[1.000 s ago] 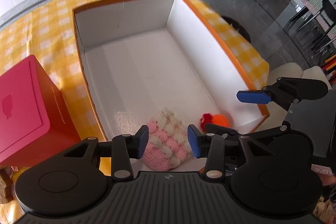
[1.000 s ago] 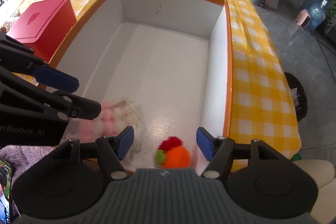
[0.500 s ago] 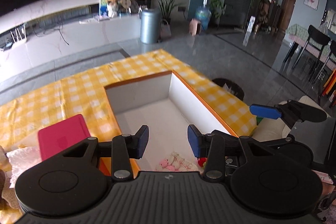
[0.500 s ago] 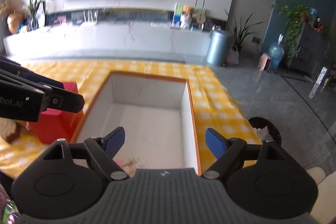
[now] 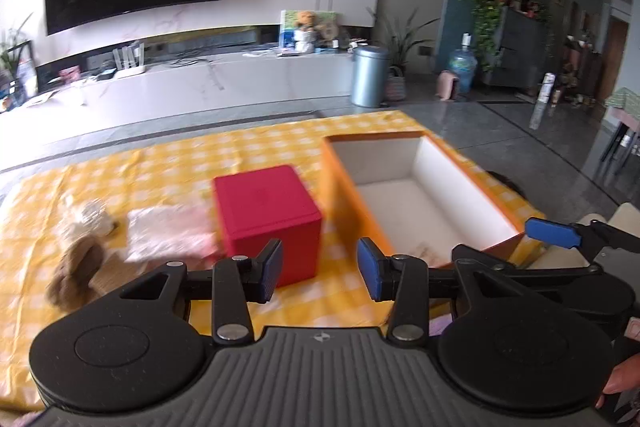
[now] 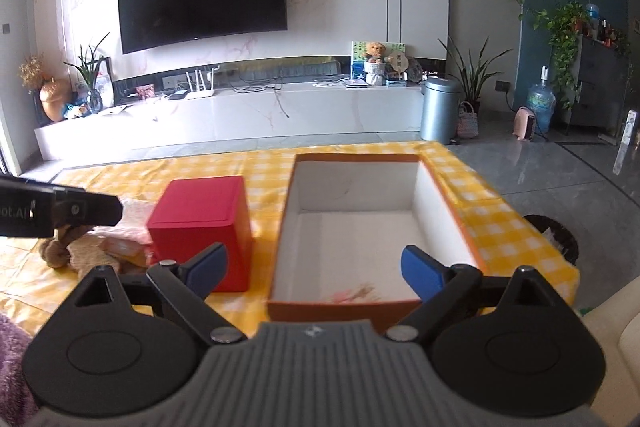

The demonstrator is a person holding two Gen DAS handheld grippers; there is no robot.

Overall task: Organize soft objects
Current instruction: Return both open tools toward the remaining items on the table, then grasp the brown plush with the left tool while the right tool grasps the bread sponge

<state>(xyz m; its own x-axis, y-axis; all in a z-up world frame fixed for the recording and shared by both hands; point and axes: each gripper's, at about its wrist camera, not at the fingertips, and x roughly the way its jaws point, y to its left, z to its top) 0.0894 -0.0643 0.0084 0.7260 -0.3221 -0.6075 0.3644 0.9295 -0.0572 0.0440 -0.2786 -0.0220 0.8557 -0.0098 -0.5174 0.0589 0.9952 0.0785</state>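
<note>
The tabletop (image 6: 360,155), covered with a yellow-and-white checked cloth, carries a large open box (image 6: 448,223) with orange outer walls and a white interior on its right side. Just left of that box stands a red cube-shaped box (image 6: 200,219) with a closed lid. Farther left lie the loose soft objects: a pale pink fluffy cloth piece (image 5: 168,231) touching the red box's left side, a cream-and-tan plush toy (image 5: 86,219) beyond it, and a brown plush toy (image 5: 74,267) nearer the camera; motion blur hides their finer detail. On the white floor of the open box, at its near end, a faint pink-and-cream soft item (image 6: 354,293) shows just above the near wall; its shape cannot be made out. The left claw (image 5: 319,269) hangs above the near edge of the tabletop, in front of the gap between the red box and the open box, with its blue pads (image 5: 270,267) partly apart and nothing between them: released. The right claw (image 6: 314,269) hangs over the near end of the open box; its jaws are opening, spread wide, and nothing is between them. In the left wrist view the right claw's blue fingertip (image 5: 552,233) shows at the right edge, beside the near right corner of the open box. In the right wrist view part of the left claw's black body shows at the far left, above the plush toys.
</note>
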